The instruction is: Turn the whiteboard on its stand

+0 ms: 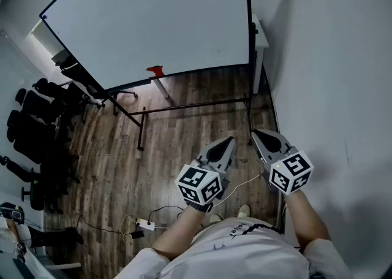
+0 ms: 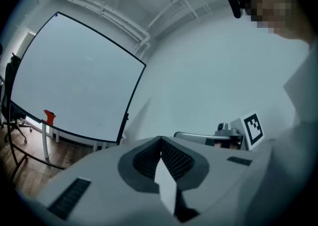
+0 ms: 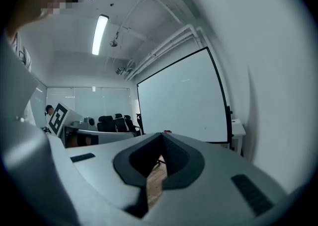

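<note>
Whiteboard (image 1: 153,20) stood on its wheeled stand (image 1: 184,107) at the far side of the room, right edge close to the white wall (image 1: 331,57). The board face was blank. A small red object (image 1: 155,70) sat at its lower edge, left of centre. A white table (image 1: 260,37) showed just beyond the board's right edge.

Both claws were held near the person, side by side and well apart from the board.

- Left gripper (image 1: 230,141): jaws together, tips meeting, nothing between them.
- Right gripper (image 1: 255,132): jaws fully closed, nothing held, aimed toward the board.

Black office chairs (image 1: 37,124) were grouped at far left. A power strip (image 1: 146,224) with cables lay on the wooden floor (image 1: 116,155) near the person's feet.
</note>
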A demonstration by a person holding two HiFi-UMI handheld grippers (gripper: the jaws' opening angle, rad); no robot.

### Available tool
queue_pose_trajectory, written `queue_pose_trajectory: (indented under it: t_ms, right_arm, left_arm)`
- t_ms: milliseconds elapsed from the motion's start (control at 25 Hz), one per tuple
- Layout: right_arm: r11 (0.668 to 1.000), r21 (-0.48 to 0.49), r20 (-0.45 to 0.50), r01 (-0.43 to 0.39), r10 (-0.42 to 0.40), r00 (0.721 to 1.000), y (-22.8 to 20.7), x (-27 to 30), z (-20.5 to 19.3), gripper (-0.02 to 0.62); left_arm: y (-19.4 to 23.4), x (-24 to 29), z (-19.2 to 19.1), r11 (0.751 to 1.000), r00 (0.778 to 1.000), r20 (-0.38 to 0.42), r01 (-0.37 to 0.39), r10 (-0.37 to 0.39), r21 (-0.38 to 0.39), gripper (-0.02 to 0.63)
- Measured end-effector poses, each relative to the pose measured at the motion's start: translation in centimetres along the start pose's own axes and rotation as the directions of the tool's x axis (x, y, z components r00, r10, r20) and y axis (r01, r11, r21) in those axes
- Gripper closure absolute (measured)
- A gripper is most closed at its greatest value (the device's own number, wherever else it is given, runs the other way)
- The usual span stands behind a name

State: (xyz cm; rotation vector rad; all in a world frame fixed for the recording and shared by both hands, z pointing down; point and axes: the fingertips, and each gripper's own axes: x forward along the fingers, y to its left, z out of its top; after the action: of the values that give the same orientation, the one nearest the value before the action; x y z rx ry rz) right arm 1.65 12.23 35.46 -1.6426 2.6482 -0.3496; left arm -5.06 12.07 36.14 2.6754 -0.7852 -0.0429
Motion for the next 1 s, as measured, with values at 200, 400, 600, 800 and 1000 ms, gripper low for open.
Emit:
queue_pose_trajectory:
  t_ms: [200, 400, 600, 800, 1000]
  right_arm:
    - [1.0, -0.006, 0.018, -0.002, 0.002, 1.0, -1.8, -0.9, 1.1, 0.581]
    - [1.0, -0.014, 0.071, 0.018, -0.017, 0.997, -4.4, -2.3, 3.0, 0.581]
    - [0.998, 0.043, 0.099, 0.035, -0.04, 0.994, -6.9, -3.5, 2.3, 0.581]
    - [0.998, 0.052, 0.091, 0.021, -0.026, 0.996, -7.3, -2.3, 1.6, 0.581]
    - [0.999, 0.042, 0.07, 0.019, -0.022, 0.997, -8.1, -0.1, 0.8, 0.581]
  left_arm:
    - [-0.9, 1.9, 0.3, 1.0, 1.0, 0.004, -0.001, 0.001, 0.001, 0.594]
    - [-1.0, 3.9, 0.8, 1.0, 1.0, 0.009, -0.006, 0.006, 0.006, 0.594]
    - [0.2, 4.0, 0.4, 0.999, 0.999, 0.01, -0.048, 0.048, 0.002, 0.594]
    - [0.6, 4.8, 0.1, 0.999, 0.999, 0.006, -0.04, 0.04, 0.003, 0.594]
    - [2.2, 6.8, -0.7, 1.0, 1.0, -0.007, -0.02, 0.02, -0.008, 0.594]
